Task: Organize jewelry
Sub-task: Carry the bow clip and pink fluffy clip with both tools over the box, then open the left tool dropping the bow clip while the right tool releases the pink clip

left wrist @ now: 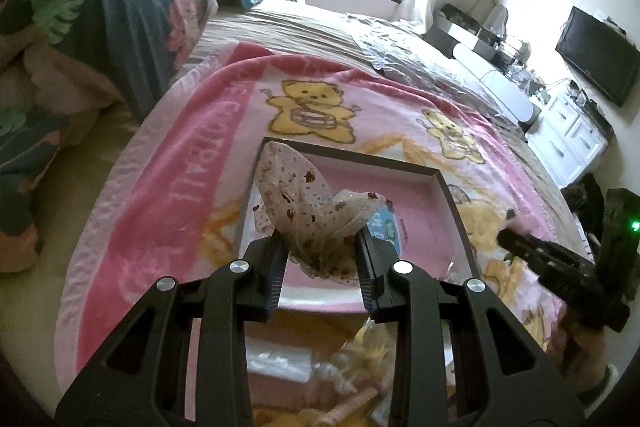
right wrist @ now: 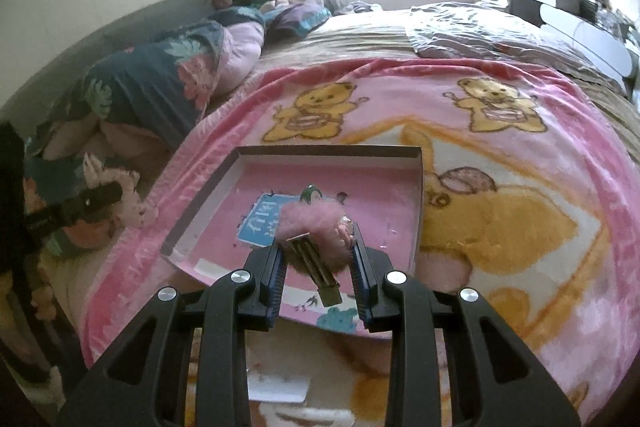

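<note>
At frame centre, the left gripper (left wrist: pixel 320 247) pinches a sheer speckled fabric bow (left wrist: pixel 316 215); the right gripper (right wrist: pixel 316 247) pinches a fluffy pink metal hair clip (right wrist: pixel 316 231), both above the shallow pink-lined box (right wrist: pixel 360 203).

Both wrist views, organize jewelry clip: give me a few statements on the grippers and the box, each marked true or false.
1. The left gripper holds a sheer spotted bow. True.
2. The right gripper is empty. False: it is shut on a pink fluffy hair clip.
3. The box sits on a pink bear blanket. True.
4. The box has its lid on. False: it lies open.
5. Both grippers are over the box. True.
</note>
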Motion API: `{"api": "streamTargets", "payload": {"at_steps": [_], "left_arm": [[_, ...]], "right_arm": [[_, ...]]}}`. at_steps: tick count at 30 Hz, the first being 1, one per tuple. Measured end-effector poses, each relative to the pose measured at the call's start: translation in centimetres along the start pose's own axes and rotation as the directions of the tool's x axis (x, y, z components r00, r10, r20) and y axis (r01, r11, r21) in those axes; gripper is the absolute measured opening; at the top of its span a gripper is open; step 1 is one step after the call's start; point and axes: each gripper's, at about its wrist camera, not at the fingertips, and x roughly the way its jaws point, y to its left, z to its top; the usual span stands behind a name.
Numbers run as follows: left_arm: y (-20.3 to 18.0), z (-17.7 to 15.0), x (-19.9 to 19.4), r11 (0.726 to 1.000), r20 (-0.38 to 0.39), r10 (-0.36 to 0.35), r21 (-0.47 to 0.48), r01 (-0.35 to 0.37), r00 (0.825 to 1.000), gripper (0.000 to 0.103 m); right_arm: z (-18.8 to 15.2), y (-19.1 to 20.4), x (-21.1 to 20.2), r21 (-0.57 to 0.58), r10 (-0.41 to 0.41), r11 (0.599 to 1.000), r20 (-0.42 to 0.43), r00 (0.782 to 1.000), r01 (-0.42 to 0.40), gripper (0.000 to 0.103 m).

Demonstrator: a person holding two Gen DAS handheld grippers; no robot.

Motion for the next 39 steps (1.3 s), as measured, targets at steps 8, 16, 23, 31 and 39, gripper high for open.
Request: {"api": "streamTargets", "payload": {"at_steps": [8, 16, 23, 31, 39], "left_arm": [[-1.7, 0.9, 4.9, 0.999, -0.063, 0.026, 0.04, -0.023, 0.998, 0.023], [-1.6, 0.3, 9.3, 0.998, -0.127, 0.046, 0.041, -0.041, 0.991, 0.023], [-0.8, -0.4, 12.5, 0.998, -0.194, 0.061, 0.022, -0.057, 0.979, 0.027], [-0.4, -1.0, 13.2, 0.996, -0.222, 0.09, 0.025, -0.087, 0.971, 0.051], [-0.5, -0.6, 11.8, 0.996, -0.214, 0.091, 0.031, -0.087, 0.973, 0.075]], "right_arm": [[-0.4, -0.7, 3.5, -0.027, -0.006, 1.0, -0.067, 0.998, 0.004, 0.028], [-1.6, -0.5, 6.4, -0.056, -0.014, 0.998, -0.138, 0.99, 0.007, 0.028], [-2.2, -0.5, 7.7, -0.063, -0.017, 0.998, -0.17, 0.985, 0.006, 0.028], [-2.8, -0.5, 8.6, -0.058, -0.019, 0.998, -0.2, 0.98, 0.008, 0.031], [-2.2, -0.3, 7.3, -0.06, -0.018, 0.998, -0.153, 0.988, 0.009, 0.085]]}}
